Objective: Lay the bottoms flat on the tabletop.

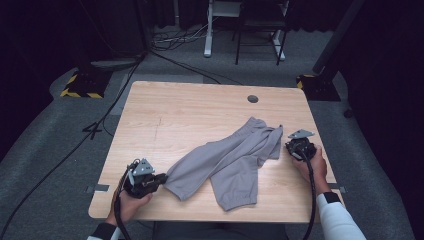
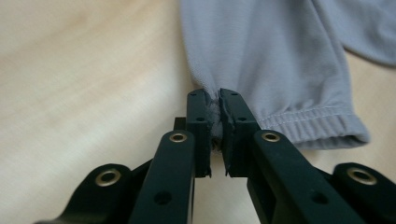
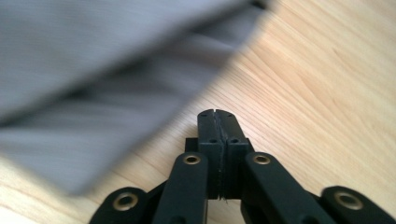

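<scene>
Left gripper point(image 2: 215, 119): fingers point(image 2: 198, 126) clamped on a pinch of grey fabric at the edge of one leg cuff of the grey pants point(image 2: 261, 65), elastic hem just beside the grip, cloth bunched between the pads. In the high view the left gripper point(image 1: 161, 179) sits at the near-left of the surface point(image 1: 175, 107) with that cuff end at its tips. Right gripper point(image 3: 217, 122): fingers point(image 3: 207, 130) pressed flat together, nothing between them, bare wood under the tips; blurred grey cloth lies just beside, up and left, not touching as far as I can tell. High view puts the right gripper point(image 1: 291, 146) at the far-right end of the pants point(image 1: 225, 162), next to the waistband area, touching or not is unclear. Pants lie diagonally across the middle of the surface, near-left to far-right, legs splayed apart, second leg pointing at the near edge, waist end rumpled and partly doubled over. Progress, judged: early. One cuff is secured; no neat fold made, legs not aligned, waist not gripped. Left to do: right gripper to open and take cloth, then straighten or fold the pants.
</scene>
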{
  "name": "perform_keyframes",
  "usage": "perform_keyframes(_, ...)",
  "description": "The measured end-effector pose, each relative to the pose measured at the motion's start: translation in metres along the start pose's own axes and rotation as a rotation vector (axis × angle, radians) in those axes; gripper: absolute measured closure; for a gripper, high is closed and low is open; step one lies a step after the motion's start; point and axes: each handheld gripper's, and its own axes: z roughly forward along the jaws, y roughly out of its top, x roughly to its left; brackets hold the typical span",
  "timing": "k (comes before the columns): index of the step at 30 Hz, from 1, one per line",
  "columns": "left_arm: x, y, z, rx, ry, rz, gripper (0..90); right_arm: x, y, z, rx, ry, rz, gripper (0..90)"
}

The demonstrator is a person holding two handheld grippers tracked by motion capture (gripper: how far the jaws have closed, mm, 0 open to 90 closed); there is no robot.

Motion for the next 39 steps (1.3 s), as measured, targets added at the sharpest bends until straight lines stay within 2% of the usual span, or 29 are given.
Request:
perform_keyframes(2,-0.009,-0.009,0.000,0.007,-0.042,-0.009,81.5,-0.002,-0.002,-0.002,-0.002,0.009,0.022,77.6)
perform_keyframes(3,-0.015,-0.012,0.000,0.015,-0.051,0.004,73.8,-0.004,-0.004,-0.010,-0.034,0.057,0.042,70.9)
perform_keyframes(4,-0.021,-0.012,-0.001,0.013,-0.031,0.023,64.6,-0.002,-0.004,-0.017,-0.056,0.080,0.057,66.6)
perform_keyframes(5,-0.031,-0.008,-0.004,-0.009,0.012,0.056,58.4,0.001,-0.002,-0.024,-0.076,0.096,0.061,62.0)
perform_keyframes(6,-0.031,-0.008,-0.004,-0.009,0.012,0.056,52.7,0.001,-0.002,-0.024,-0.076,0.096,0.061,62.0)
perform_keyframes(7,-0.036,0.001,-0.005,-0.058,0.036,0.058,46.5,0.011,-0.001,-0.042,-0.142,0.192,0.057,56.7)
perform_keyframes(9,-0.037,0.008,-0.004,-0.069,0.039,0.060,38.3,0.029,0.000,-0.057,-0.183,0.268,0.002,53.1)
perform_keyframes(10,-0.038,0.017,-0.001,-0.078,0.036,0.075,38.3,0.029,0.000,-0.057,-0.183,0.268,0.002,53.1)
perform_keyframes(11,-0.038,0.038,0.009,-0.088,0.058,0.103,36.7,0.052,0.001,-0.066,-0.203,0.342,-0.073,51.4)
perform_keyframes(12,-0.038,0.049,0.016,-0.091,0.066,0.111,35.6,0.064,0.002,-0.069,-0.203,0.373,-0.100,50.2)
perform_keyframes(13,-0.038,0.049,0.016,-0.091,0.066,0.111,35.4,0.075,0.003,-0.070,-0.202,0.391,-0.132,48.3)
perform_keyframes(14,-0.037,0.061,0.025,-0.095,0.056,0.115,35.4,0.075,0.003,-0.070,-0.202,0.391,-0.132,48.3)
perform_keyframes(15,-0.036,0.073,0.035,-0.099,0.041,0.110,35.2,0.085,0.005,-0.071,-0.195,0.411,-0.152,47.1)
perform_keyframes(17,-0.035,0.095,0.059,-0.096,0.052,0.119,34.8,0.106,0.007,-0.063,-0.154,0.453,-0.173,45.6)
perform_keyframes(19,-0.034,0.112,0.085,-0.076,0.070,0.115,35.7,0.112,0.007,-0.059,-0.136,0.455,-0.180,45.6)
perform_keyframes(20,-0.033,0.119,0.099,-0.045,0.047,0.098,36.4,0.116,0.006,-0.056,-0.120,0.463,-0.186,46.5)
perform_keyframes(21,-0.034,0.123,0.113,-0.016,0.050,0.093,36.9,0.120,0.005,-0.053,-0.107,0.459,-0.195,49.9)
perform_keyframes(22,-0.036,0.127,0.135,0.045,0.051,0.105,42.3,0.126,0.002,-0.049,-0.084,0.455,-0.218,56.4)
perform_keyframes(23,-0.039,0.128,0.143,0.072,0.056,0.119,43.1,0.125,0.000,-0.049,-0.089,0.470,-0.215,59.7)
perform_keyframes(24,-0.039,0.128,0.143,0.072,0.056,0.119,45.6,0.125,0.000,-0.049,-0.089,0.470,-0.215,59.7)
perform_keyframes(25,-0.040,0.127,0.147,0.077,0.063,0.126,54.4,0.124,-0.001,-0.051,-0.088,0.464,-0.232,70.0)
perform_keyframes(26,-0.041,0.127,0.150,0.077,0.068,0.132,60.2,0.123,-0.003,-0.053,-0.086,0.463,-0.243,73.9)
perform_keyframes(27,-0.042,0.127,0.150,0.080,0.067,0.140,60.2,0.123,-0.003,-0.053,-0.086,0.463,-0.243,73.9)
perform_keyframes(29,-0.039,0.121,0.145,0.083,0.053,0.167,81.9,0.118,-0.011,-0.059,-0.087,0.460,-0.284,85.4)
perform_keyframes(30,-0.039,0.121,0.145,0.083,0.053,0.167,84.6,0.116,-0.015,-0.062,-0.081,0.456,-0.288,86.2)
perform_keyframes(32,-0.033,0.116,0.139,0.088,0.042,0.161,85.6,0.114,-0.018,-0.065,-0.072,0.459,-0.289,86.7)
perform_keyframes(33,-0.029,0.113,0.135,0.090,0.053,0.154,85.7,0.106,-0.026,-0.071,-0.051,0.448,-0.292,86.8)
perform_keyframes(34,-0.024,0.110,0.130,0.086,0.065,0.138,85.7,0.106,-0.026,-0.071,-0.051,0.448,-0.292,86.8)
perform_keyframes(39,0.004,0.095,0.098,0.050,0.096,0.063,85.6,0.074,-0.050,-0.085,0.007,0.406,-0.231,86.7)
